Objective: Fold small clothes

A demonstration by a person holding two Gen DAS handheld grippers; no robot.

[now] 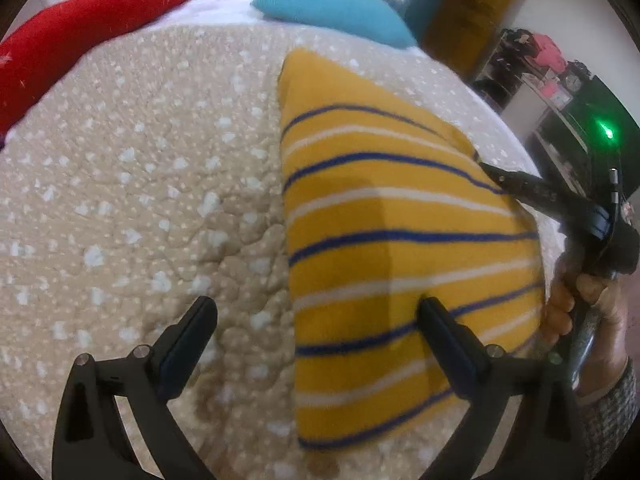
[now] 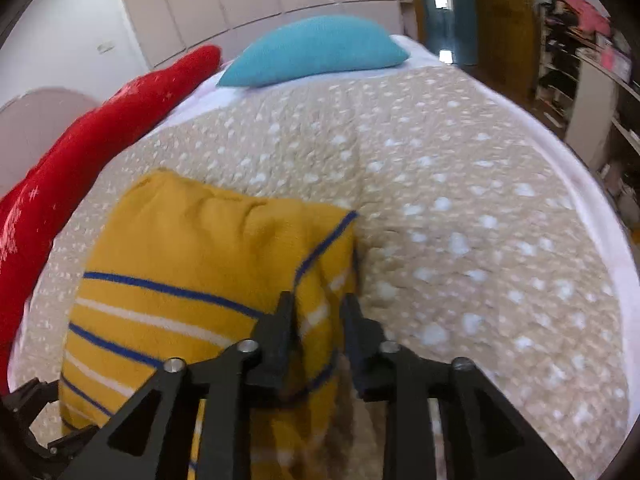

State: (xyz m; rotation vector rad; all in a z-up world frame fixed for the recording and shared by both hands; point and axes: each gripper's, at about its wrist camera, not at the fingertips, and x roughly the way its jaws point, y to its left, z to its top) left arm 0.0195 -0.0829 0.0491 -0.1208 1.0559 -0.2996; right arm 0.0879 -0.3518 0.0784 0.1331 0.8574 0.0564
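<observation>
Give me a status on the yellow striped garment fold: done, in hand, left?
Done: the yellow striped garment lies on the bedspread doubled over, left edge straight. In hand: the right gripper sits at its right edge, jaws slightly parted around the cloth, grip unclear; the left gripper is open above it. Left: possibly another fold; no other clothes visible.

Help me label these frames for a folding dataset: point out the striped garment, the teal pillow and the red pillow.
striped garment [image 1: 400, 216]: left wrist view, middle of its folded top face.
teal pillow [image 2: 316, 50]: right wrist view, centre of its knit cover.
red pillow [image 1: 92, 28]: left wrist view, middle of its length.
</observation>
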